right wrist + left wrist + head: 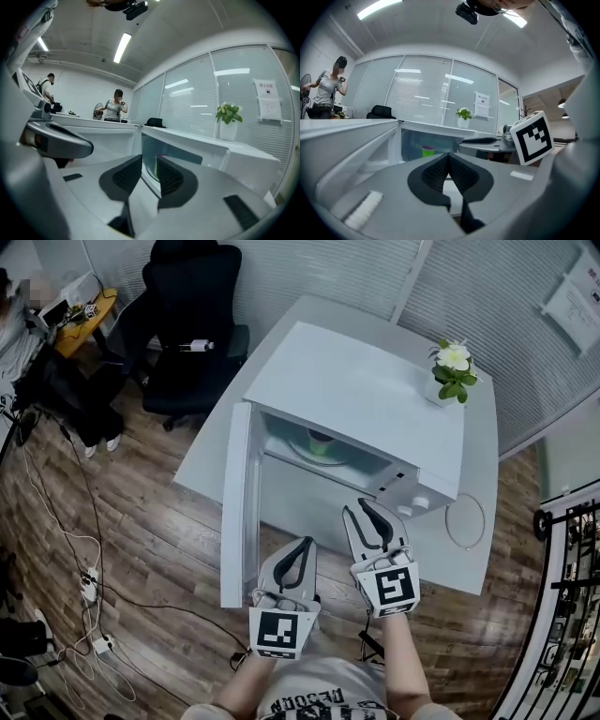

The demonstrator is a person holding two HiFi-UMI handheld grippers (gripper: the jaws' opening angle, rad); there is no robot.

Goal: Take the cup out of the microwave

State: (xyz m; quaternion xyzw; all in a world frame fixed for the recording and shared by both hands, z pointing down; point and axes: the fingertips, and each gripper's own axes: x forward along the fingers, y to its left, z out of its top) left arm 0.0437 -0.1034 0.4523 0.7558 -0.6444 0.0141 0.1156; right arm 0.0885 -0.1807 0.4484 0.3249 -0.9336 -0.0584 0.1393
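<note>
A white microwave [356, 390] stands on a white table with its door [236, 502] swung open to the left. Inside it, a green cup [321, 440] stands upright on the glass turntable; the left gripper view also shows the cup [427, 150] deep in the cavity. My left gripper [305, 542] is shut with nothing in it, low in front of the open door. My right gripper [356, 505] is open and empty just short of the cavity's mouth, near the control panel. In the right gripper view, the right gripper [149, 159] frames the cavity's edge.
A potted plant [453, 371] sits on the microwave's top at its right rear corner. The table's bare top [469, 549] runs on to the right of the microwave. A black office chair [192, 324] stands behind the table. Cables and a power strip [89, 587] lie on the wood floor at left.
</note>
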